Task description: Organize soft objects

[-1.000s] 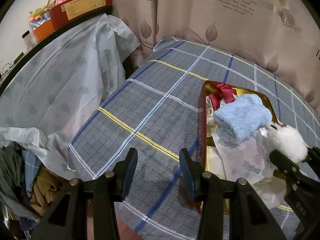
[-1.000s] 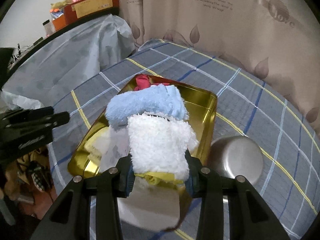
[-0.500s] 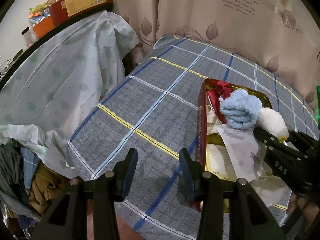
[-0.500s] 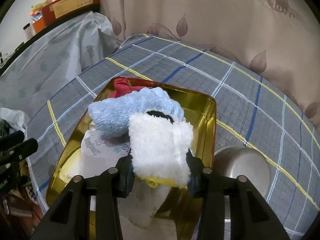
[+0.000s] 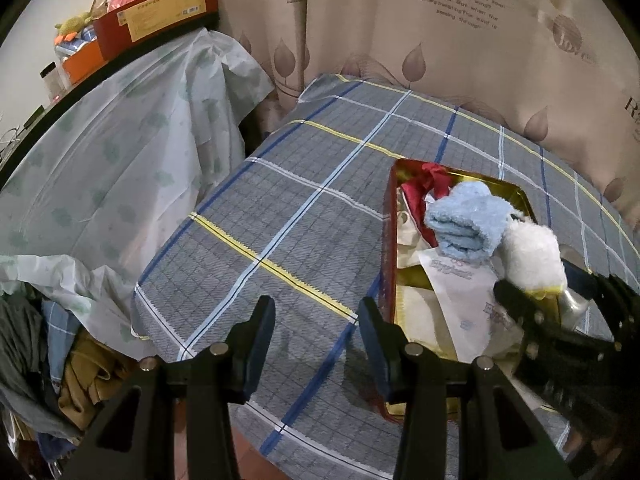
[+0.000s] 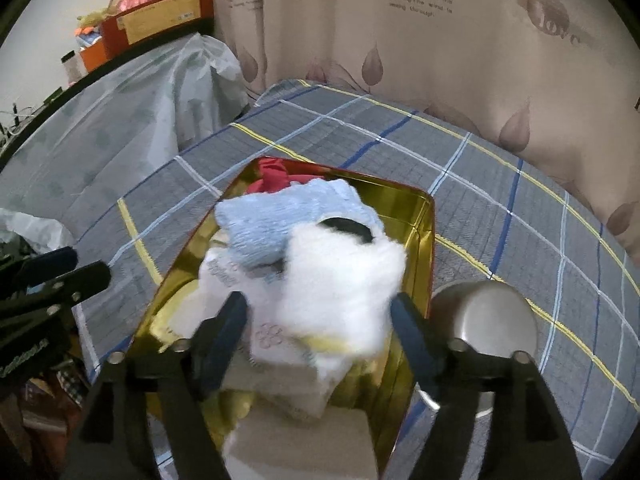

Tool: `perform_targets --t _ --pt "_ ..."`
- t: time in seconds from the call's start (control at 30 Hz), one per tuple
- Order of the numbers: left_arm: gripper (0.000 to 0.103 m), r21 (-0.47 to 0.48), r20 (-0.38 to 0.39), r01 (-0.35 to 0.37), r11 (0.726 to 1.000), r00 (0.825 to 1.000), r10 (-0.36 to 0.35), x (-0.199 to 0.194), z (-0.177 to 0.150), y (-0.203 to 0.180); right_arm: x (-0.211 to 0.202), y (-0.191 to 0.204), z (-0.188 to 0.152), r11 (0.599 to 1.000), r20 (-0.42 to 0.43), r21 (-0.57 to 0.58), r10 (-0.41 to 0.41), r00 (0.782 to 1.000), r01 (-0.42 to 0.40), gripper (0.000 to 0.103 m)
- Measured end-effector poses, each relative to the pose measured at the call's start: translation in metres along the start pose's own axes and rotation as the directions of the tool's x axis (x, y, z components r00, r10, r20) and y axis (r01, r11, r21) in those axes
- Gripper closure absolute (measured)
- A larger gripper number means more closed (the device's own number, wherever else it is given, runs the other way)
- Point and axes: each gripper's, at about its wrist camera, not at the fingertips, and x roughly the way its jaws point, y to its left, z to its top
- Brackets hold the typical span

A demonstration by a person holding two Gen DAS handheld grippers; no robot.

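Note:
A gold tin [image 6: 420, 216] [image 5: 524, 204] on the plaid table holds a red cloth [image 6: 272, 176], a folded light blue towel [image 6: 288, 220] [image 5: 464, 220], white packets [image 6: 236, 276] and a fluffy white soft item [image 6: 340, 280] [image 5: 532, 256]. My right gripper [image 6: 318, 320] has widened: its jaws stand apart around the blurred white item, which rests on the pile beside the blue towel. My left gripper [image 5: 316, 320] is open and empty above the tablecloth, left of the tin.
A steel bowl [image 6: 484, 328] lies upside down just right of the tin. A curtain [image 5: 440, 40] hangs behind the table. A plastic-covered shelf [image 5: 120, 128] with boxes stands on the left, clothes [image 5: 80, 368] below it.
My right gripper's jaws have spread apart and let go of the white fluffy item, which now sits lower on the pile in the tin. The left gripper has stayed open and almost still.

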Motion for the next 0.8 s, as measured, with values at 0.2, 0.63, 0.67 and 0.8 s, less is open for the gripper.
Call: perform_targets --t 0.2,0.63,0.67,0.8 --pt "0.059 0.001 0.004 -0.002 1.0 1.0 0.002 -0.003 0.0 -0.003 -0.026 0.01 -0.014 1.0 0.047 -0.021 -0.002 0.999 0.003 0.019" --pt "0.059 0.023 -0.002 0.0 1.0 1.0 0.0 -0.004 -0.004 -0.01 -0.072 0.015 -0.053 1.0 0.103 -0.004 -0.023 0.994 0.024 0.007" --pt "0.059 0.026 -0.001 0.001 1.0 1.0 -0.001 -0.005 -0.004 -0.011 -0.076 0.014 -0.057 1.0 0.108 0.009 -0.018 0.994 0.017 0.006" --pt "0.059 0.033 -0.003 0.006 0.999 1.0 -0.006 -0.007 -0.007 -0.016 -0.083 0.012 -0.067 0.999 0.132 0.05 -0.001 0.991 -0.006 0.006"
